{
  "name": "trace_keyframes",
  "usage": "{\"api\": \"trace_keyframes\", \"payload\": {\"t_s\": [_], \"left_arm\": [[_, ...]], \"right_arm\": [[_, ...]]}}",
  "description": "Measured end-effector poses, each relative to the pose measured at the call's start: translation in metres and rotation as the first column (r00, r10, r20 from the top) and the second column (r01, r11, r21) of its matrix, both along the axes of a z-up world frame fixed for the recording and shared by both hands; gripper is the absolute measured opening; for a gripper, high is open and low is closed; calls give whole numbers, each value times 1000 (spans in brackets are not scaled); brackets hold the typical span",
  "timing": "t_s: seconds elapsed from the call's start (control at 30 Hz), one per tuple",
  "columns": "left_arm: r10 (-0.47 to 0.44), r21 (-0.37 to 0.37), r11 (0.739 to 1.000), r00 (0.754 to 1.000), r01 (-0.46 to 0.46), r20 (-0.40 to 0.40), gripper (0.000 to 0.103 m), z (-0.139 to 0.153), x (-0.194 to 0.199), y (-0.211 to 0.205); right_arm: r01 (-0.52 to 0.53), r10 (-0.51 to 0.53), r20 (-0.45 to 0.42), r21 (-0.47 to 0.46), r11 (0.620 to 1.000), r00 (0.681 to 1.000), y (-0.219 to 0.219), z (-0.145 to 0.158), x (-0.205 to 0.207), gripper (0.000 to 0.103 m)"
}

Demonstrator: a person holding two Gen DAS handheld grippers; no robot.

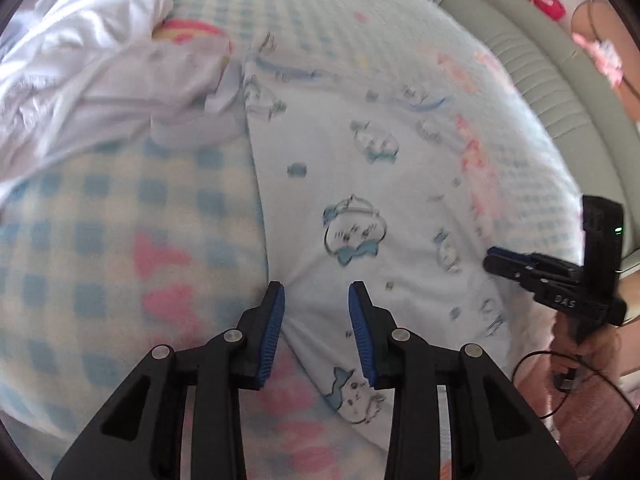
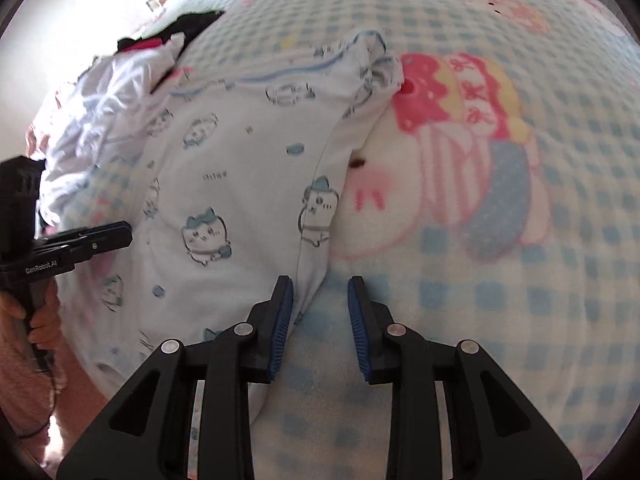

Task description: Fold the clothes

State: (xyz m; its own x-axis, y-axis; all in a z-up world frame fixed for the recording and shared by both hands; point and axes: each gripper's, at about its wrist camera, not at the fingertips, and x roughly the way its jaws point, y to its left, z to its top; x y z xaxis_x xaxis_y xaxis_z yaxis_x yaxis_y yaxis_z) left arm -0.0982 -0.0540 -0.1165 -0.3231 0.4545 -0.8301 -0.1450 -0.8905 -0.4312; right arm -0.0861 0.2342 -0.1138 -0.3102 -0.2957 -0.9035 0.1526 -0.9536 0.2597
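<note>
A white garment printed with small blue cartoon animals lies spread flat on a blue-checked blanket. My left gripper is open, its blue pads straddling the garment's near left edge. My right gripper is open too, over the garment's right edge where it meets the blanket. Each gripper shows in the other's view: the right one at the garment's right side, the left one at its left side, both held by a hand.
A crumpled pile of white clothes lies at the garment's far left, with dark clothing behind it. A grey padded headboard or sofa edge borders the blanket on the right. A cable hangs from the right gripper's handle.
</note>
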Motion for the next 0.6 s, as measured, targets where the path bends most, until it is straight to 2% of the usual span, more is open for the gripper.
{"api": "trace_keyframes", "payload": {"t_s": [0.1, 0.27, 0.33, 0.43, 0.53, 0.6], "left_arm": [[14, 21, 1000, 998, -12, -56, 36, 17, -28, 1], [10, -19, 1000, 998, -12, -62, 36, 15, -96, 23], [3, -38, 999, 998, -5, -56, 36, 12, -121, 33], [-55, -73, 996, 998, 55, 7, 36, -1, -145, 53], [-76, -122, 989, 995, 83, 57, 36, -17, -157, 67], [-69, -138, 988, 996, 76, 54, 36, -22, -162, 70]], "right_arm": [[-10, 8, -47, -48, 999, 999, 1, 21, -28, 30], [-33, 33, -77, 2, 999, 996, -17, 35, -90, 30], [-51, 52, -54, 6, 999, 997, -26, 30, -114, 30], [-99, 100, -25, 54, 994, 995, -42, 17, -143, 30], [-159, 156, 38, 82, 984, 987, -57, -9, -166, 30], [-181, 173, 73, 121, 976, 982, -63, -28, -179, 30]]}}
